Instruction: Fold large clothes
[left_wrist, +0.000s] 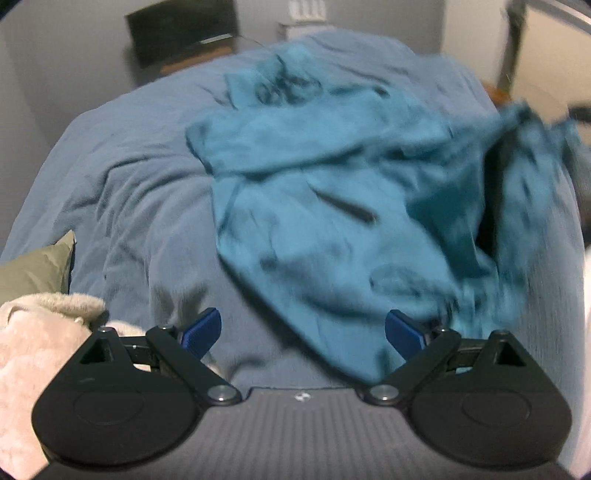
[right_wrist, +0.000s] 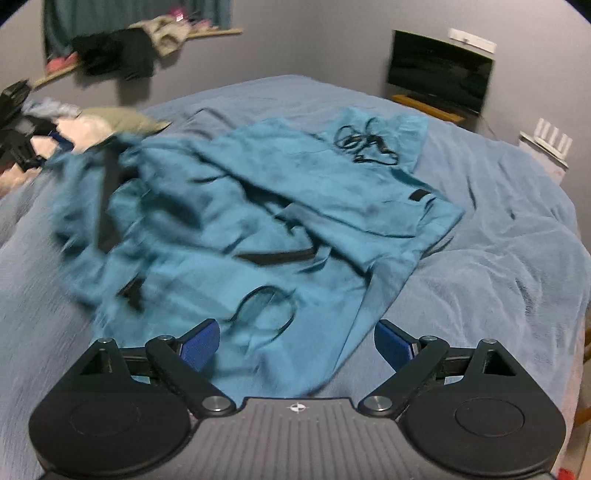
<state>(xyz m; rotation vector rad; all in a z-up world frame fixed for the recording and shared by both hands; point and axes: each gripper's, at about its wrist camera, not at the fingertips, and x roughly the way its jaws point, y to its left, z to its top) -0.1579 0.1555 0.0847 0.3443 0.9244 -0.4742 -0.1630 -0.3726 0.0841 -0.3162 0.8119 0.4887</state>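
fingers (right_wrist: 393, 345) spread wide over garment (right_wrist: 258, 206)

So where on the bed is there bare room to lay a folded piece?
Bare bedspread lies right of the teal garment, toward the TV. The far strip behind the garment is also free. The left side is crowded by the clothes pile.

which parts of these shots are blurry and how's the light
Left wrist view: the teal garment smears at its right edge, the left claw is sharp, and the light is dim and flat. Right wrist view: the garment's left side is motion-blurred, its right half and the TV look crisper, and the right claw is sharp. In both, fisheye bends the bed edges.
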